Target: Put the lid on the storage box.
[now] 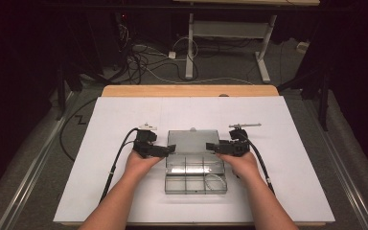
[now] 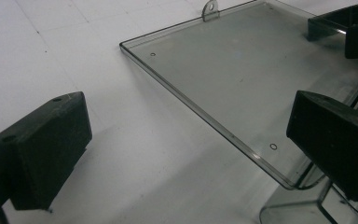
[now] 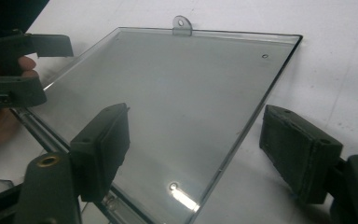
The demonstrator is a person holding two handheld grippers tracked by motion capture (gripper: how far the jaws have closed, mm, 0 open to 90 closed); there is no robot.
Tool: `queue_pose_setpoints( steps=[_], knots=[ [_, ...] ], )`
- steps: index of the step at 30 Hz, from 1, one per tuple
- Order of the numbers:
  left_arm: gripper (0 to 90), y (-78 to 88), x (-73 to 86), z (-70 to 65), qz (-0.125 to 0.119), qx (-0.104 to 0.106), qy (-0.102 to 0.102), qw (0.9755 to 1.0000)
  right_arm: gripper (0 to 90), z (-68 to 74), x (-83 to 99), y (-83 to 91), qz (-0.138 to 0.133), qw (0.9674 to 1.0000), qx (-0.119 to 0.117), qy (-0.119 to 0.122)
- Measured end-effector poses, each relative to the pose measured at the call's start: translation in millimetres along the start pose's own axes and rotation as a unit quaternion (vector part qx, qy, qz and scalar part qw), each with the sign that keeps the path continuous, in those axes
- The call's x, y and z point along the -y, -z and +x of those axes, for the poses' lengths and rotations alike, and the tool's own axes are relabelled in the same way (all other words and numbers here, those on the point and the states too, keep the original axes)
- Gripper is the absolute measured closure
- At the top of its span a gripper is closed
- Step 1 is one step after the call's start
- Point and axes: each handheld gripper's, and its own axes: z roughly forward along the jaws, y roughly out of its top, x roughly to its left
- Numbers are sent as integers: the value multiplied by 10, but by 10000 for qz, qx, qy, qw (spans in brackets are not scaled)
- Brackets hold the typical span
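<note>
Lid (image 3: 177, 98) — clear, flat, smoky plastic

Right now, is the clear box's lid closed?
No, the lid lies flung open, flat on the white table behind the box.

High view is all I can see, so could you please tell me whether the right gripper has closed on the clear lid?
Observer: Not yet. The right gripper has its jaws apart, straddling a side edge of the lid: one above the lid, one above the white sheet beside it.
Operator: And the left gripper, please?
Observer: The left gripper straddles the opposite edge the same way, jaws wide, and no pad seems to press on the plastic.
Operator: Any detail on the lid itself?
Observer: A small tab with a hole sits midway along its far edge.
</note>
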Motion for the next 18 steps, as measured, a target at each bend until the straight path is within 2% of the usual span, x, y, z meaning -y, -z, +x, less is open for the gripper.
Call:
queue_pose_setpoints(
  steps=[2,11,18],
  knots=[
    [0,-1,0,-1,0,-3,-5,10000,284,6,5,-5,22,9999,-85,-55],
    [0,-2,-2,-12,-15,-33,-27,10000,319,17,14,2,-1,9998,-127,-135],
    [0,45,-11,-13,-81,-122,-122,9998,379,48,8,44,-183,9998,4,80]
  ],
)
